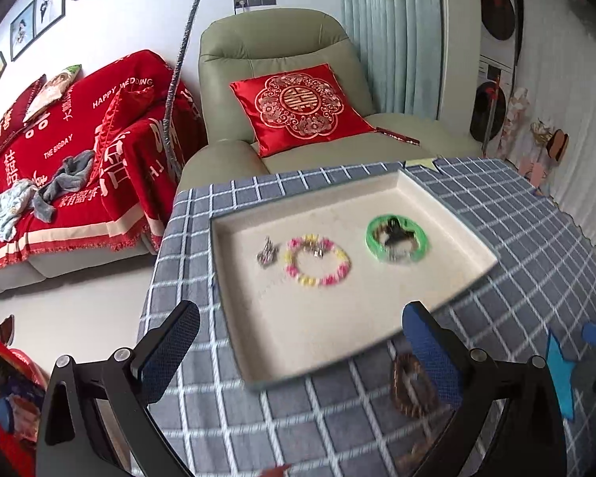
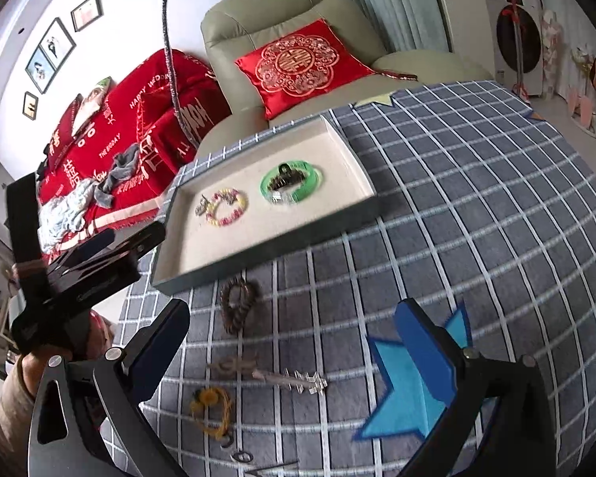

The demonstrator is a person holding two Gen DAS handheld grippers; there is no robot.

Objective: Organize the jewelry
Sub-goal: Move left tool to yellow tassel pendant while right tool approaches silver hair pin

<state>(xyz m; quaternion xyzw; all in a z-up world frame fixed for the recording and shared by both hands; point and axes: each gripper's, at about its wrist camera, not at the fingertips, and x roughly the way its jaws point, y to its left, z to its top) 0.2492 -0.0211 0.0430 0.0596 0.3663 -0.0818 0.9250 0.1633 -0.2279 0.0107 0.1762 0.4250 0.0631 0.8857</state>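
Note:
A beige-lined tray (image 1: 449, 214) (image 2: 349, 151) sits on the checked tablecloth. In it lie a pink and yellow bead bracelet (image 1: 317, 261) (image 2: 227, 207), a small silver piece (image 1: 267, 253) (image 2: 202, 204), and a green bangle (image 1: 397, 238) (image 2: 292, 181) with a dark hair claw (image 2: 284, 175) on it. A brown bead bracelet (image 1: 411, 387) (image 2: 239, 304) lies on the cloth just in front of the tray. Closer lie a silver hairpin (image 2: 294, 379) and a yellow cord piece (image 2: 212, 407). My left gripper (image 1: 298, 342) is open and empty over the tray's near edge. My right gripper (image 2: 294, 342) is open and empty above the loose pieces.
A blue star sticker (image 2: 409, 393) (image 1: 560, 373) lies on the cloth at the right. Behind the table stand a green armchair (image 1: 282, 47) with a red cushion (image 1: 302, 107) and a sofa under a red cover (image 1: 75, 139). The left gripper's body (image 2: 79, 270) shows at the left of the right wrist view.

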